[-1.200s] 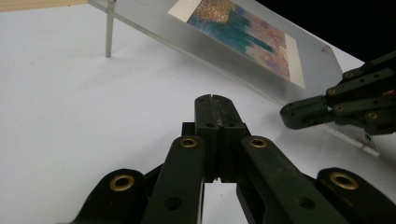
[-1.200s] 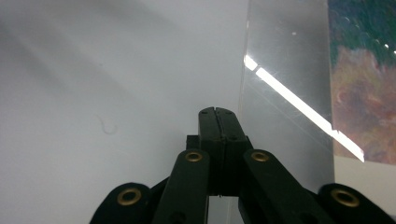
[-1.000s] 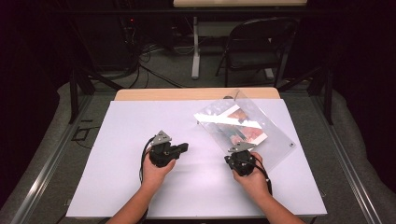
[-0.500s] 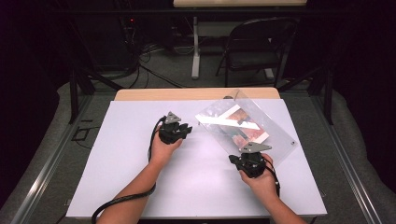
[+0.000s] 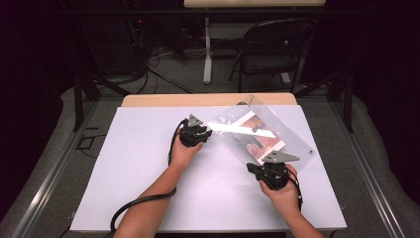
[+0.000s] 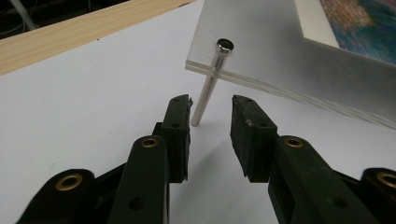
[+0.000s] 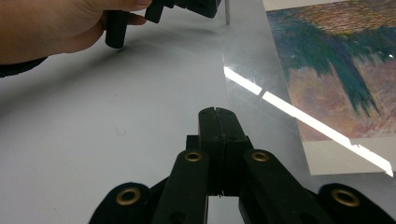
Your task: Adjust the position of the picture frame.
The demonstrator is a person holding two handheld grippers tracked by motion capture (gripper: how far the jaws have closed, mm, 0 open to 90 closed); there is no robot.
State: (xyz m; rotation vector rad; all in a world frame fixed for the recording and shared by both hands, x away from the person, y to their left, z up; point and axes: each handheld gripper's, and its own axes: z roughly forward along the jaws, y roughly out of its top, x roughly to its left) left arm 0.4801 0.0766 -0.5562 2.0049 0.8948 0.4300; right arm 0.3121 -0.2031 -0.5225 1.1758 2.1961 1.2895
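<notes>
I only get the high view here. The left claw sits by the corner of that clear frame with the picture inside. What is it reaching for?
Observer: A thin metal pin that props up the clear frame at its corner; the left claw points at it.
Operator: Has it grabbed the pin?
Observer: No. Its jaws stand open, the pin just beyond the tips, nearer one jaw.
Operator: And the right claw?
Observer: The right claw is shut on nothing, its tip by the frame's near edge.

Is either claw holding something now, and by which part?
Nothing is held. The left claw is open around the thin metal leg of the clear acrylic picture frame; the right claw is shut empty.
</notes>
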